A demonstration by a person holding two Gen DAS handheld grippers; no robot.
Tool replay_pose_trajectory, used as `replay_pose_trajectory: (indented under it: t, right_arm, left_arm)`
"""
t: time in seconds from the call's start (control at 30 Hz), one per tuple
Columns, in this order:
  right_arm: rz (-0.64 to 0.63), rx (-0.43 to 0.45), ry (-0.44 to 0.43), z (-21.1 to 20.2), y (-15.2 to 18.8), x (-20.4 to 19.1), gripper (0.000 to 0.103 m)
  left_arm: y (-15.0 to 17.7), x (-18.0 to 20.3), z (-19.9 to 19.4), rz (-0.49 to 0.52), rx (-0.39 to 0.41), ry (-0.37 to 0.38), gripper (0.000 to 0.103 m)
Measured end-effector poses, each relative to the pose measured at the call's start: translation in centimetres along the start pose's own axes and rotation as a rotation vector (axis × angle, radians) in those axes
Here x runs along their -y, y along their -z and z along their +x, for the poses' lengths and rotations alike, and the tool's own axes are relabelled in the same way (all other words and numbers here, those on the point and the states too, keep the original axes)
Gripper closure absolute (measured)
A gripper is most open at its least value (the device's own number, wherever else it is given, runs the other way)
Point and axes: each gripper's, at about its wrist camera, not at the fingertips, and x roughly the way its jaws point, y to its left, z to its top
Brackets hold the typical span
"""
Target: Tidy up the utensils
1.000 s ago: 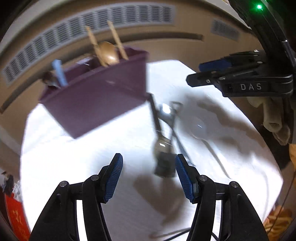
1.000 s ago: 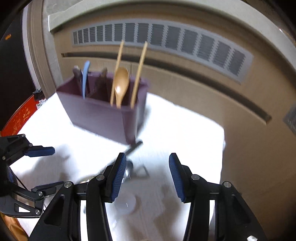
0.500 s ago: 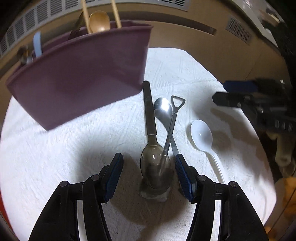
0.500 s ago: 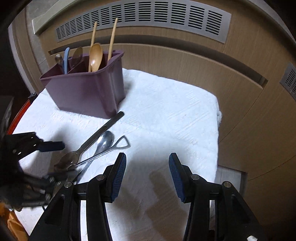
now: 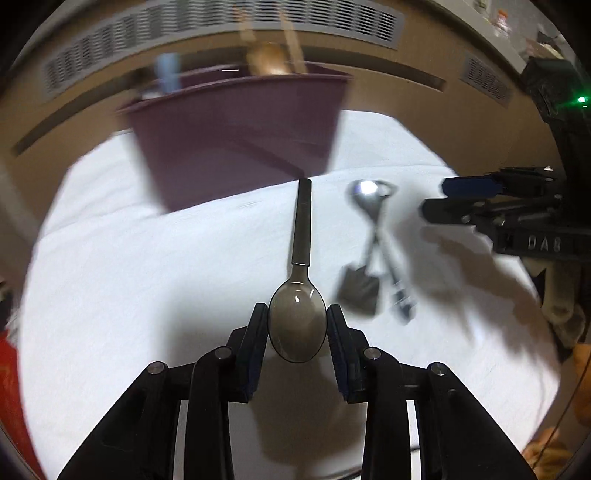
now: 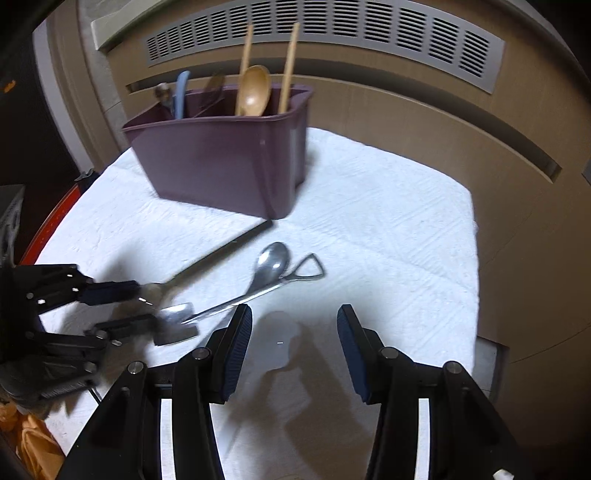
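My left gripper (image 5: 297, 325) is shut on the bowl of a dark long-handled spoon (image 5: 302, 236), whose handle points toward the purple utensil caddy (image 5: 236, 136). In the right wrist view the same spoon (image 6: 218, 254) runs from the left gripper (image 6: 138, 304) toward the caddy (image 6: 221, 162). A silver spoon (image 6: 271, 260) and a small shovel-shaped spoon (image 6: 236, 301) lie crossed on the white cloth (image 6: 388, 240). My right gripper (image 6: 293, 341) is open and empty above the cloth, in front of them.
The caddy holds a wooden spoon (image 6: 255, 88), chopsticks (image 6: 290, 62) and a blue utensil (image 6: 180, 92). A wood-panelled wall with a vent grille (image 6: 332, 33) stands right behind. The cloth's right edge (image 6: 474, 236) drops off. A red object (image 6: 48, 225) lies at the left.
My left gripper has closed on the dark spoon's bowl and lifted it clear of the crossed spoons. The right gripper has shifted back toward the utensils. The white plastic spoon is out of sight.
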Motion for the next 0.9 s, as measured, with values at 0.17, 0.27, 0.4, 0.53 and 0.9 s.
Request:
replay_pose_trajectory:
  t: [0.17,0.27,0.4,0.53,0.9]
  right_arm:
    - [0.004,0.004,-0.018,1.0,-0.6,-1.5,0.057]
    - [0.017,0.001,-0.033,2.2,-1.3,-2.2,0.058]
    - [0.014,-0.011,-0.02,4.3,-2.6,-2.9,0.061]
    - [0.028,-0.027,0.025,6.4,-3.7,-2.8,0.061]
    - [0.017,-0.04,0.069,7.5,-4.1,-3.0,0.061]
  left_arm:
    - [3.4,-5.7,-2.5,-0.12,0.001,-0.128,0.07]
    - [5.0,-8.5,-3.3,-0.176,-0.009,-0.167,0.07]
    - [6.4,-10.8,-3.8,-0.239,-0.005,-0.131,0.07]
    - [6.6,-11.5,-4.1,-0.267,0.01,-0.103,0.07]
    - [6.3,-11.3,-3.9,-0.3,0.027,-0.078,0.069]
